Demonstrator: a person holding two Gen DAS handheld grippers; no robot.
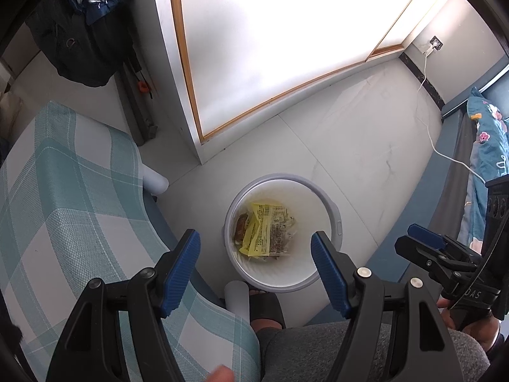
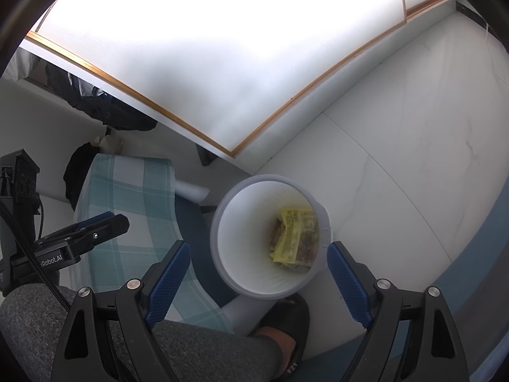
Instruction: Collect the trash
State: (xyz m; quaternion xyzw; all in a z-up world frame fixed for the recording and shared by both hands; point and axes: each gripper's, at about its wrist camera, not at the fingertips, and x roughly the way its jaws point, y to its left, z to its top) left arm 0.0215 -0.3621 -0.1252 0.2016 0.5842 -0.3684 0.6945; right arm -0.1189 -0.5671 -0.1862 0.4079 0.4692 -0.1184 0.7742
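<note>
While both tongs hang over the floor, each points down toward one white bin.

Left gripper [image 1: 256, 248]: jaws spread wide apart, nothing between the blue pads; it fills the lower middle of the left wrist view, above the bin's mouth.

Right gripper [image 2: 257, 258]: jaws likewise wide apart and empty, low in the right wrist view, framing the bin's lower rim. Seen from the left camera, it sits at the right edge [image 1: 426, 242], its pads looking closer together from that side angle.

Trash bin [image 1: 331, 219]: round, white, upright on the pale floor, centre of both views [image 2: 241, 238].

Bin contents: a yellow printed wrapper [image 1: 259, 232] lies on the bottom with a brown packet [image 1: 240, 226] beside it to the left; the same yellow wrapper [image 2: 291, 235] shows in the right wrist view.

Checked cushion [image 1: 63, 191]: teal and white, on the seat at the left of the frame, just beside the bin.

Person's leg [image 1: 318, 350]: grey trouser at the bottom edge, with a black slipper [image 1: 265, 308] touching the bin's near side.

Hanging jackets [image 1: 82, 31]: dark, upper left.

White cable [image 1: 426, 102]: runs down the right wall.
</note>
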